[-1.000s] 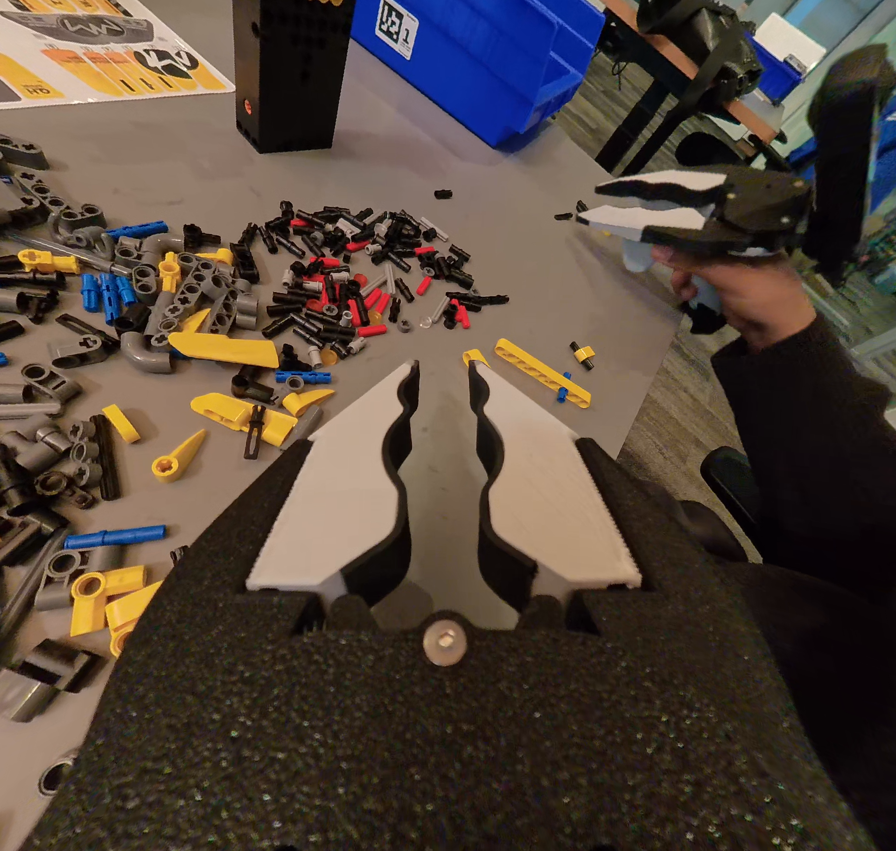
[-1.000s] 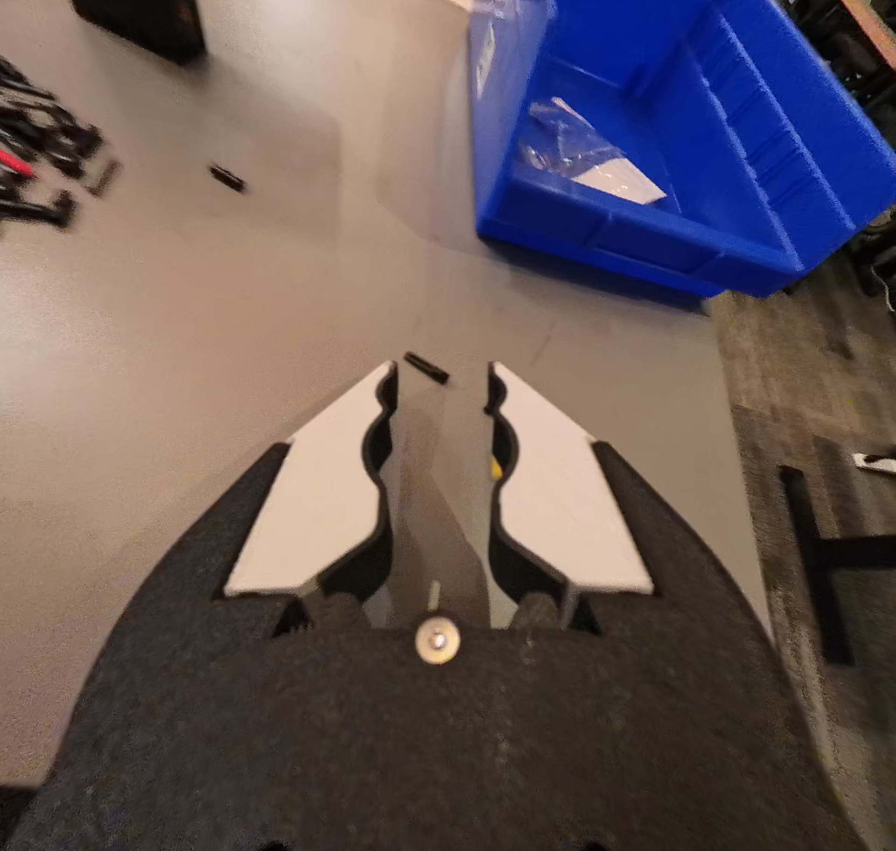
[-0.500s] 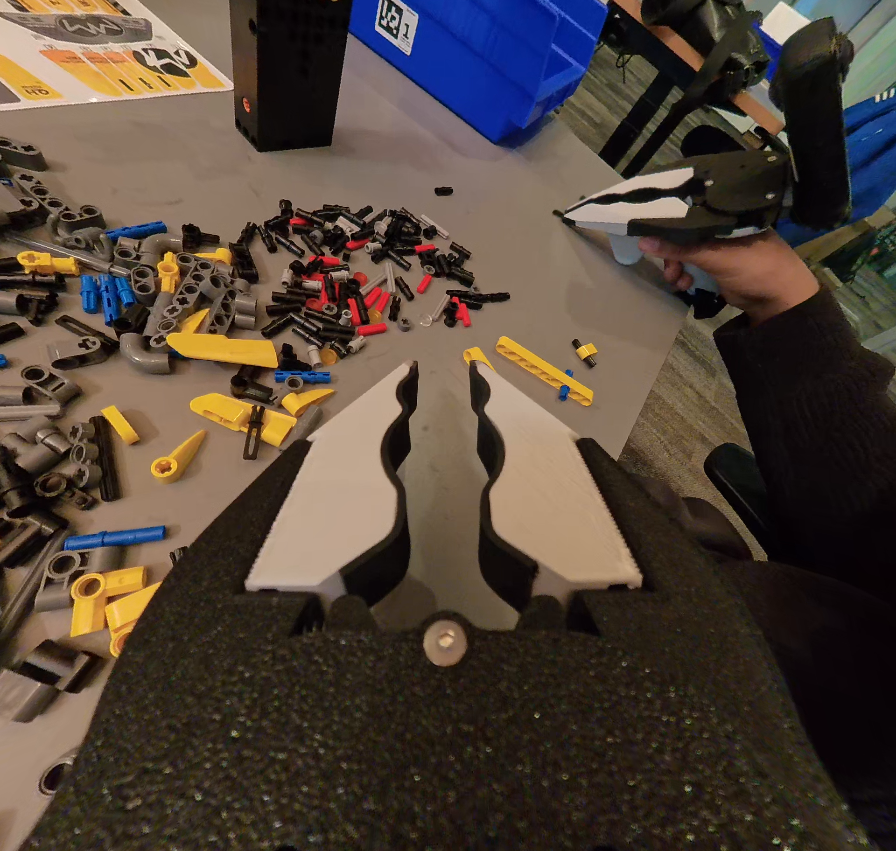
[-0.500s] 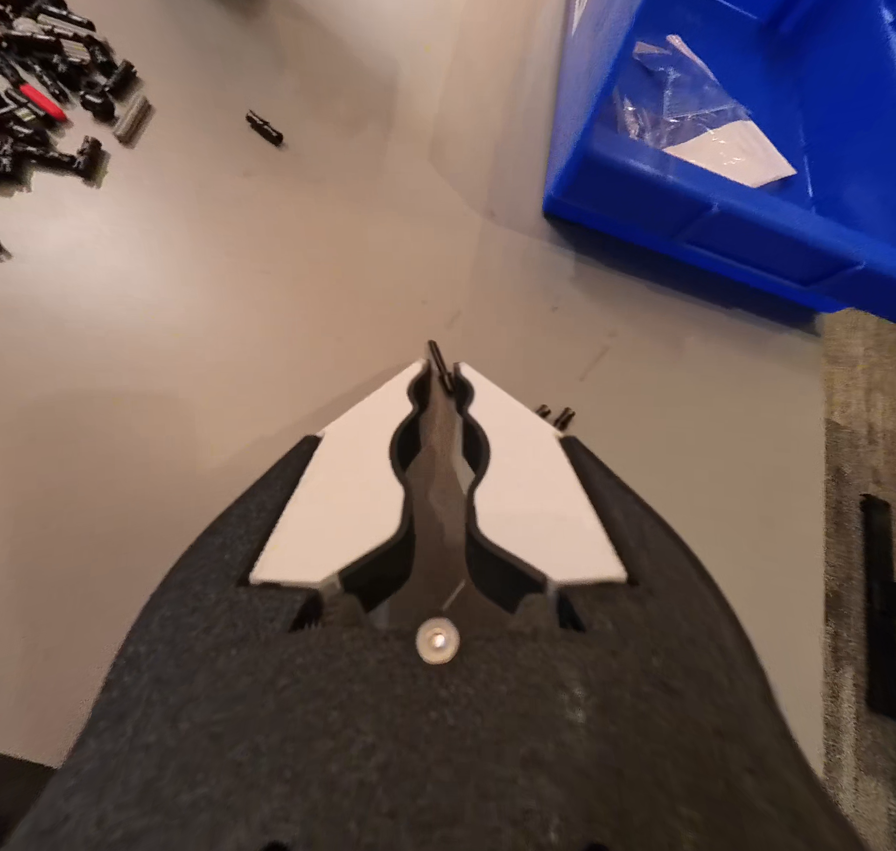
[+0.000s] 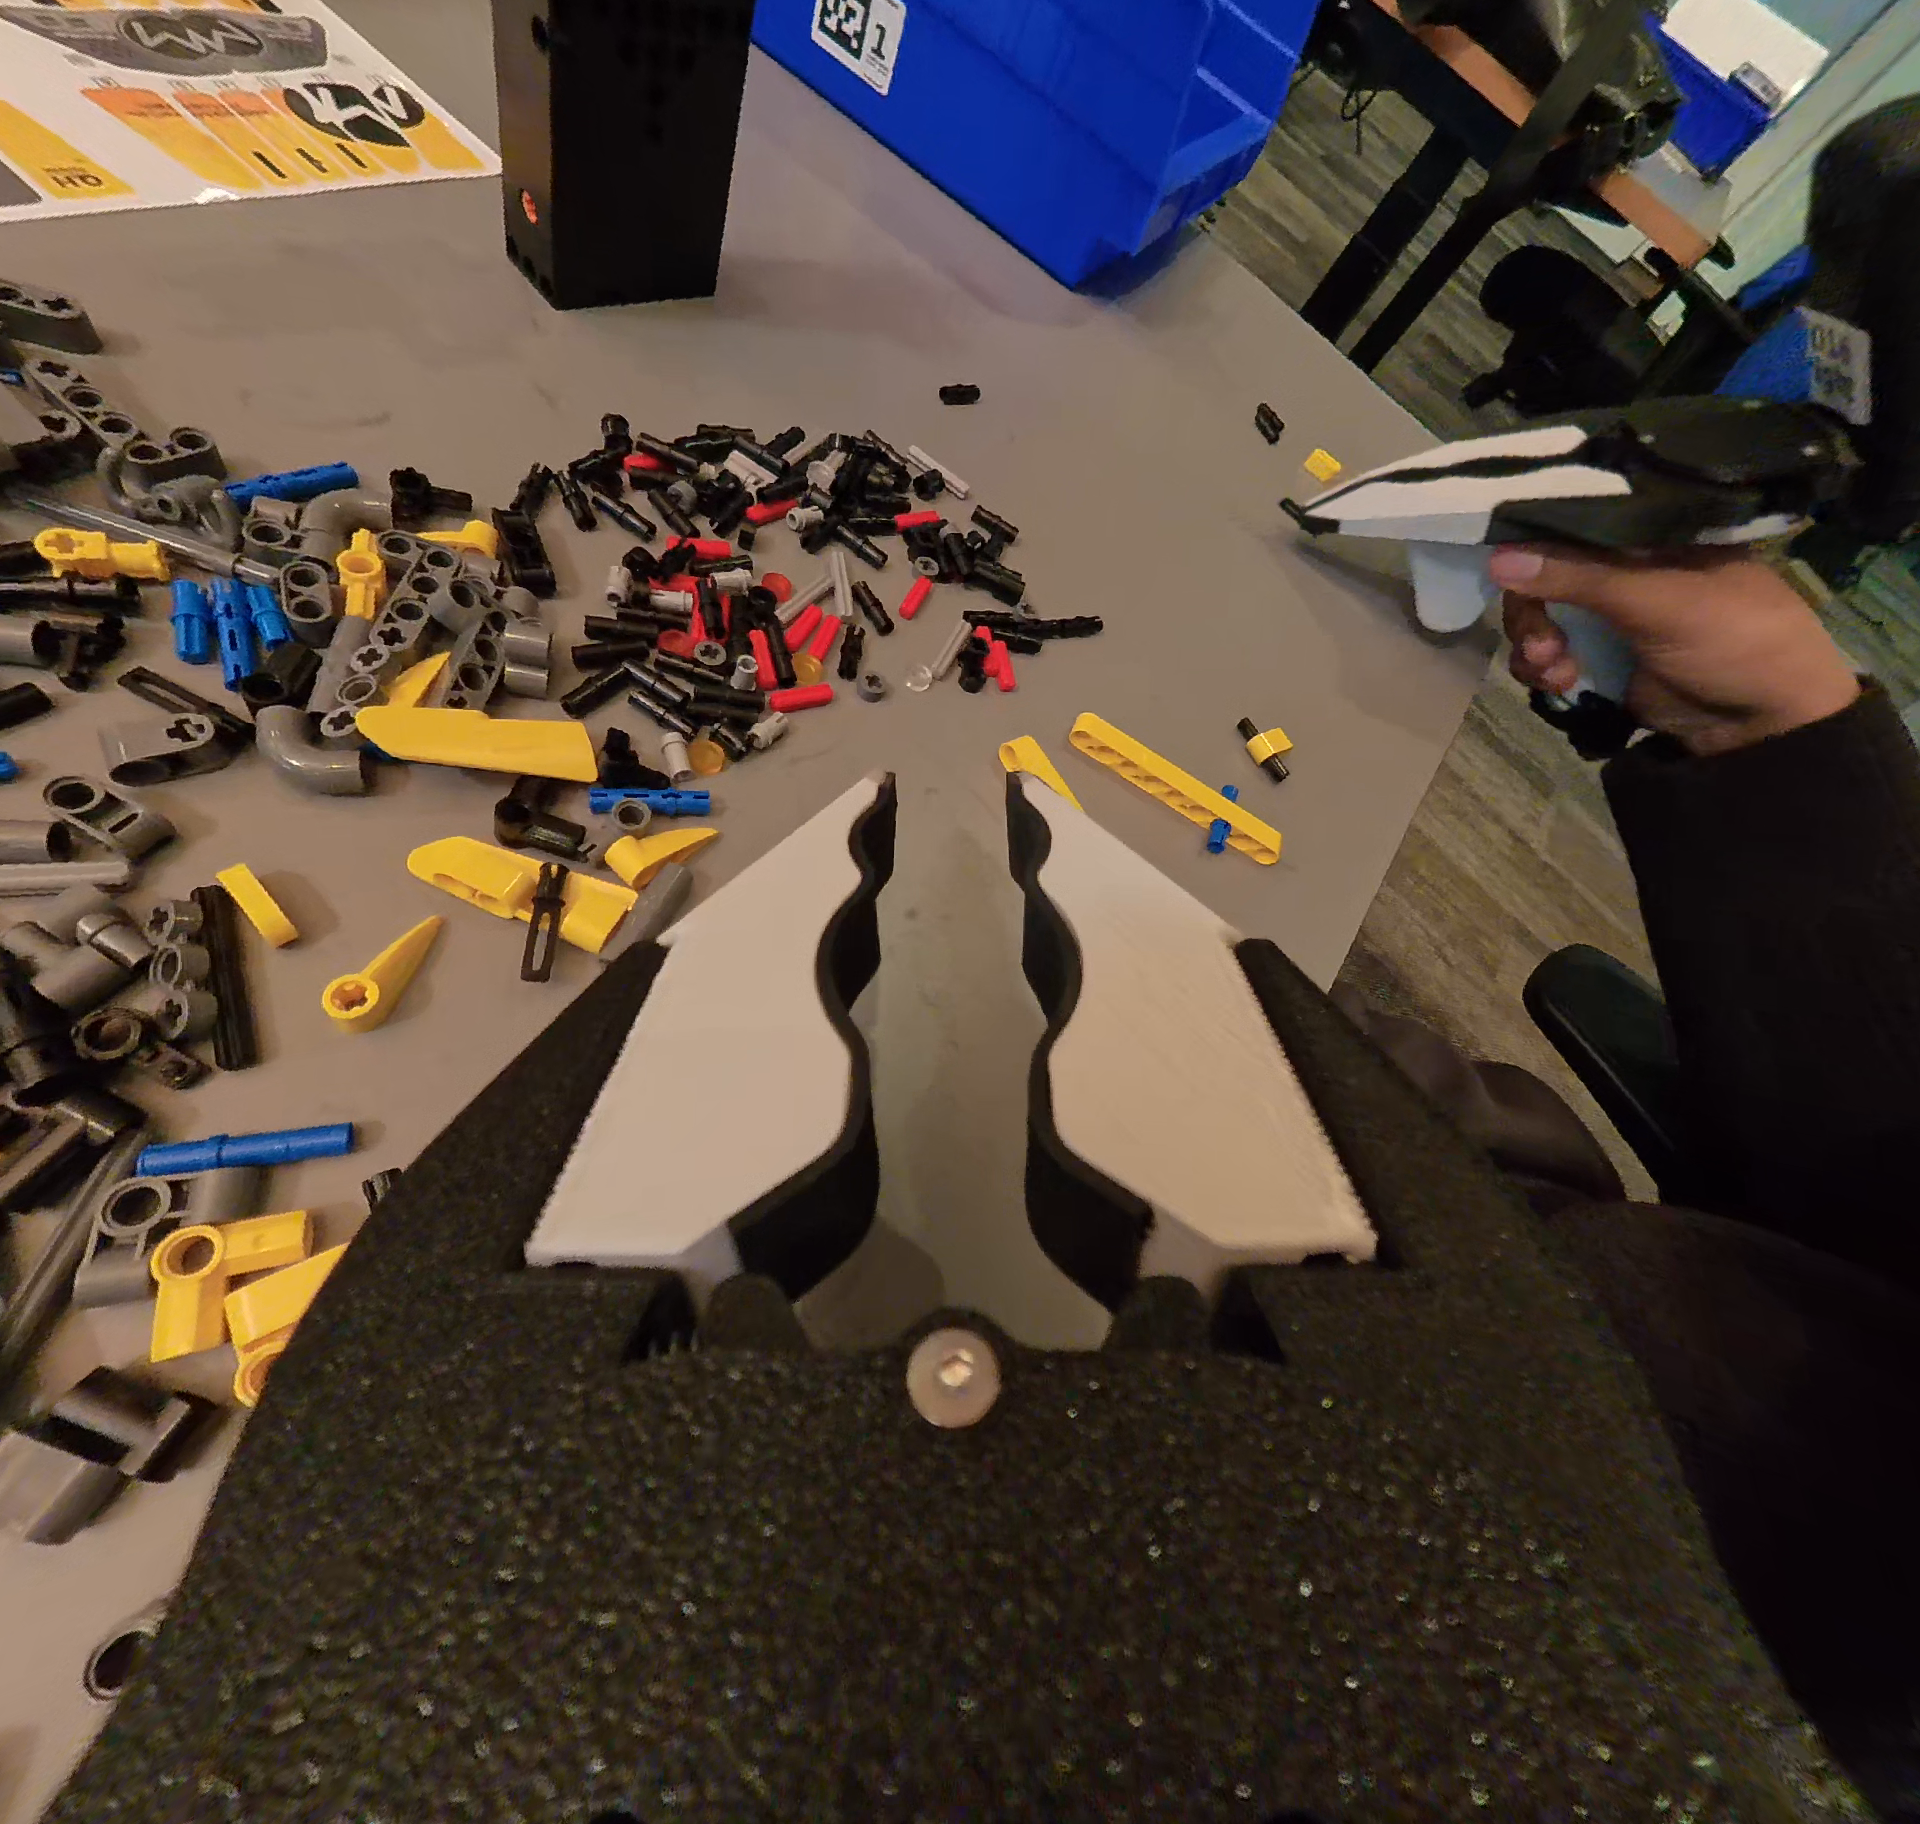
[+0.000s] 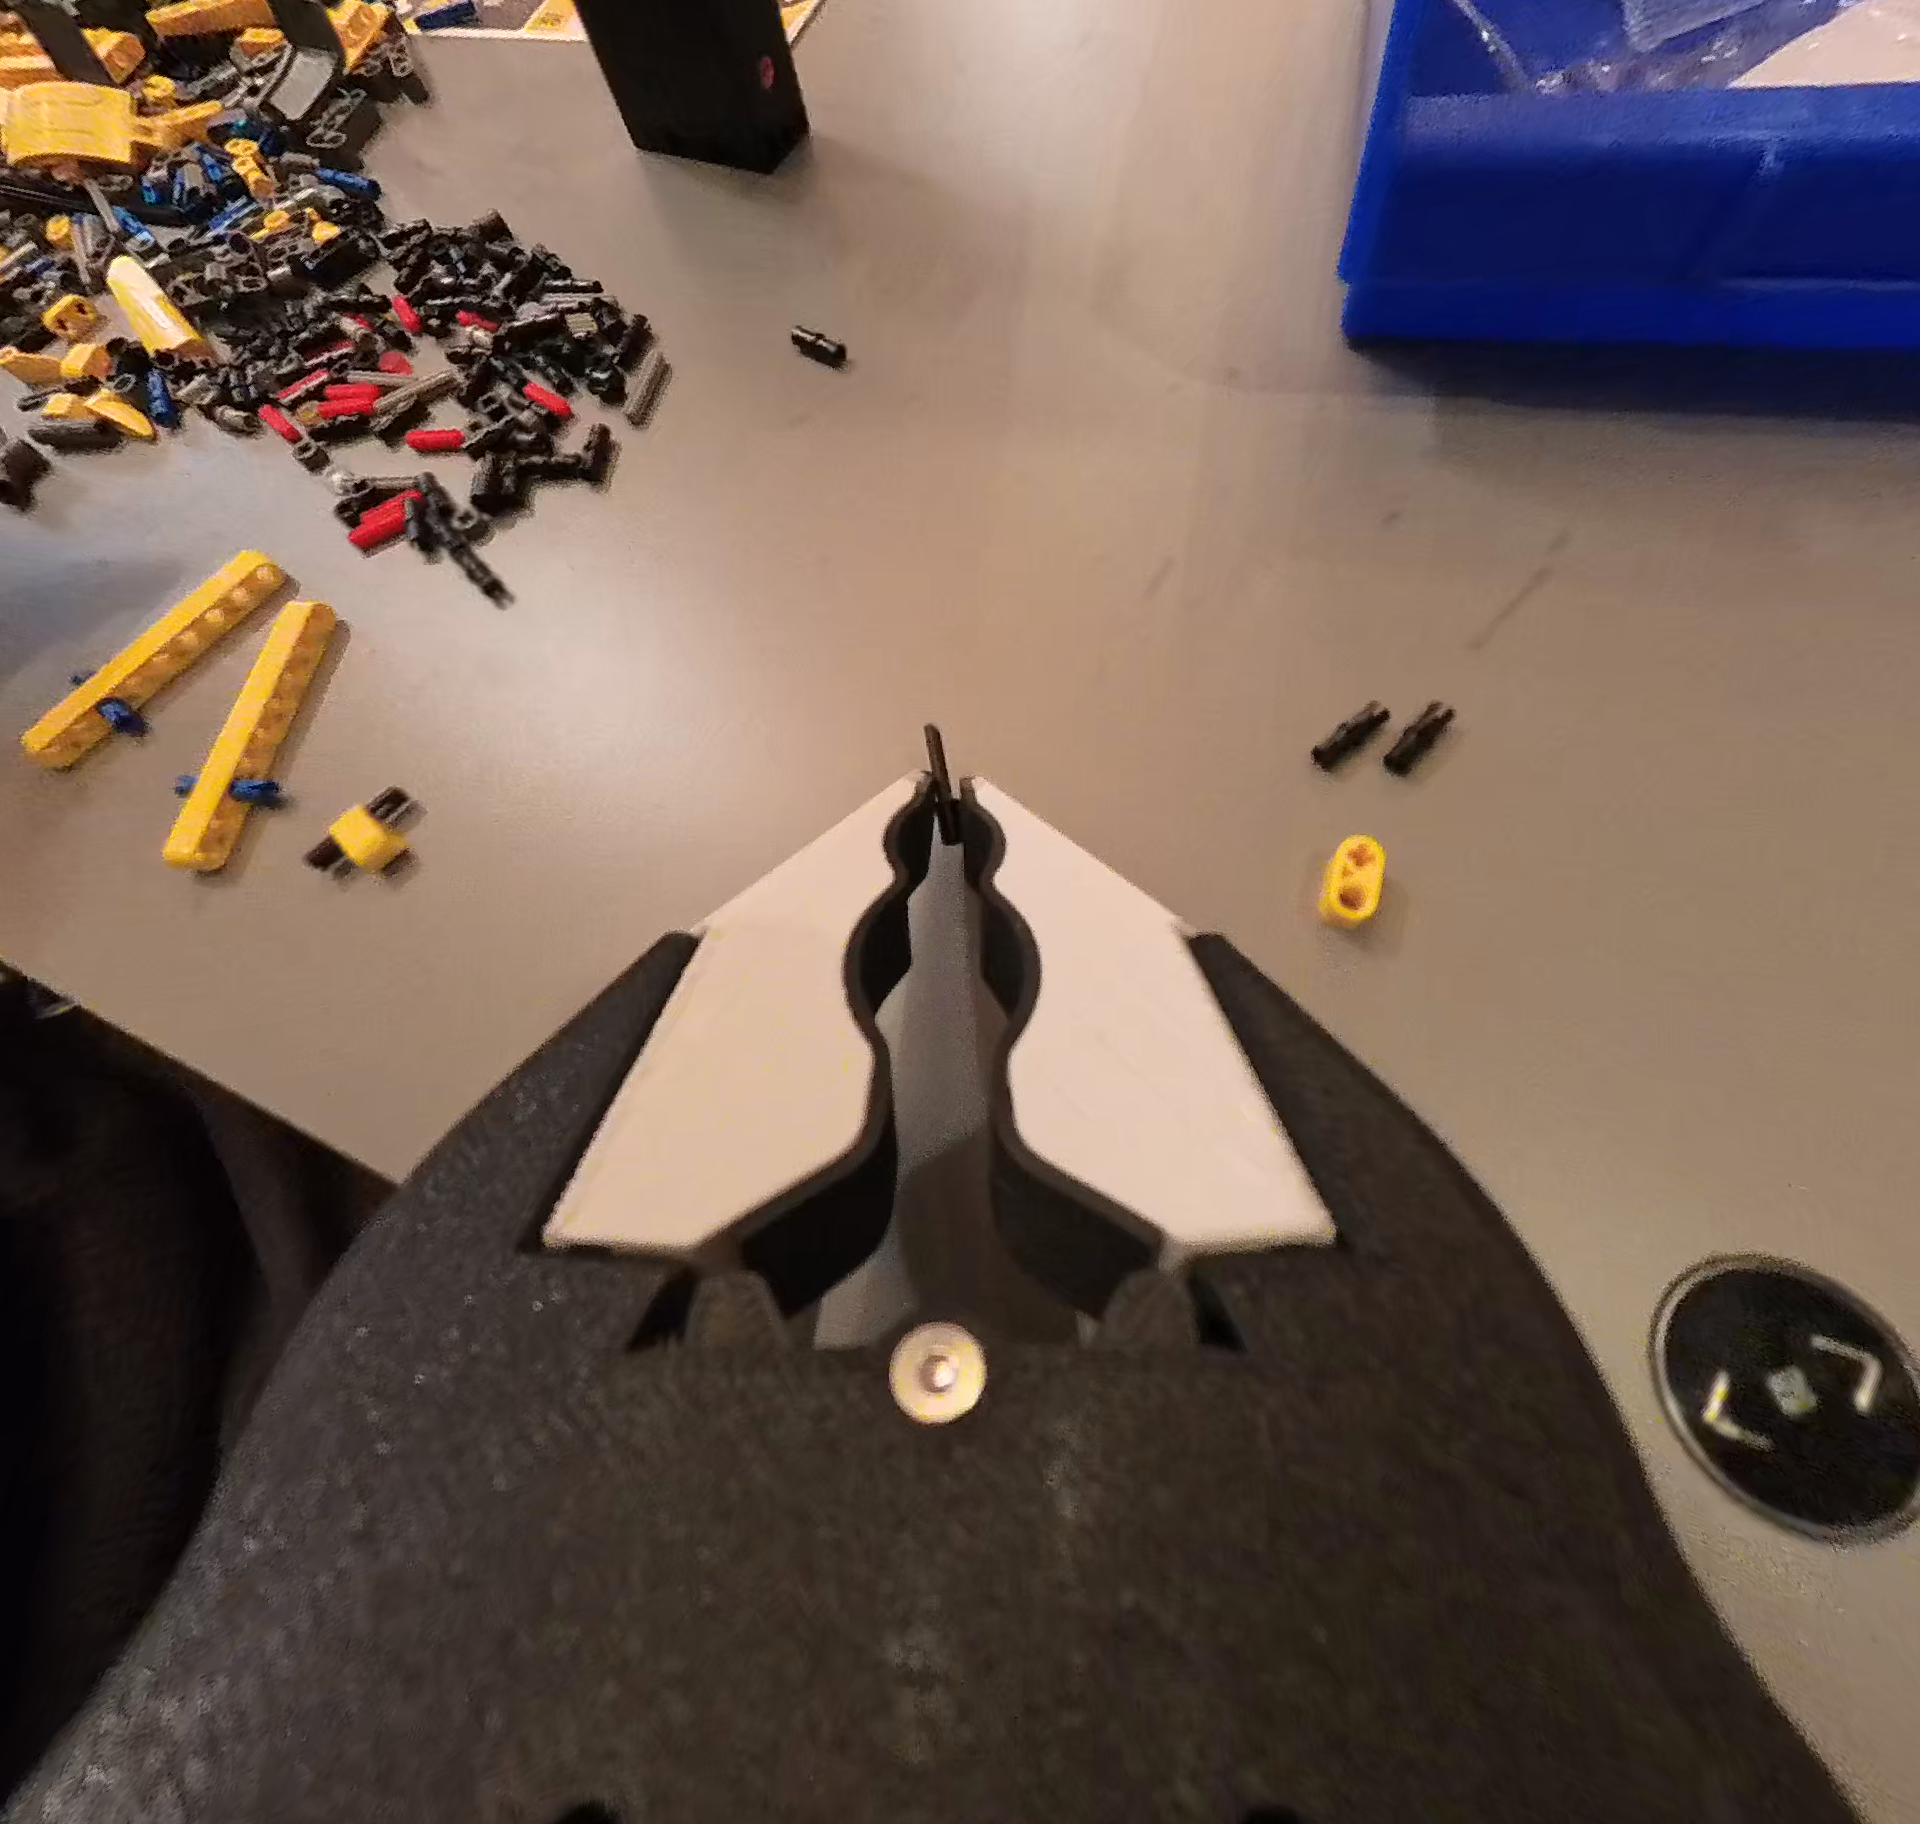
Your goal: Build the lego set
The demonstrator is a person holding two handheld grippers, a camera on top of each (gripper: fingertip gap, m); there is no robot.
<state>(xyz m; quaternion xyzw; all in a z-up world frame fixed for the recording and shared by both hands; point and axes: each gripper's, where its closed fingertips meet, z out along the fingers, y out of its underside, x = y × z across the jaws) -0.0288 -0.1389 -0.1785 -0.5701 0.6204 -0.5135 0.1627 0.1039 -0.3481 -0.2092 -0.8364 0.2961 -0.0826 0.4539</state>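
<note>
My right gripper (image 6: 943, 785) is shut on a small black pin (image 6: 938, 772) that sticks out past its tips, held above the grey table (image 6: 1039, 548). It also shows in the left wrist view (image 5: 1311, 515), in a hand at the right edge of the table. My left gripper (image 5: 948, 789) is open and empty, low over the table near a yellow beam (image 5: 1164, 785). A pile of small black, red and grey pins (image 5: 790, 579) lies ahead of it. Two black pins (image 6: 1380, 735) and a small yellow link (image 6: 1351, 879) lie right of my right gripper.
A blue bin (image 6: 1621, 185) stands at the far right, with a clear plastic bag inside. A tall black block (image 5: 613, 101) stands behind the pile. Grey, yellow and blue parts (image 5: 208, 652) cover the left. A printed sheet (image 5: 187, 101) lies at the far left. A round black disc (image 6: 1787, 1400) is set in the table. Left tips to right tips: about 25 centimetres. It is some 7 centimetres from my right tips to the small yellow link (image 6: 1351, 879).
My right gripper closed on the black pin, lifted it and drew back and to the left from the blue bin. My left gripper has stayed open and still.
</note>
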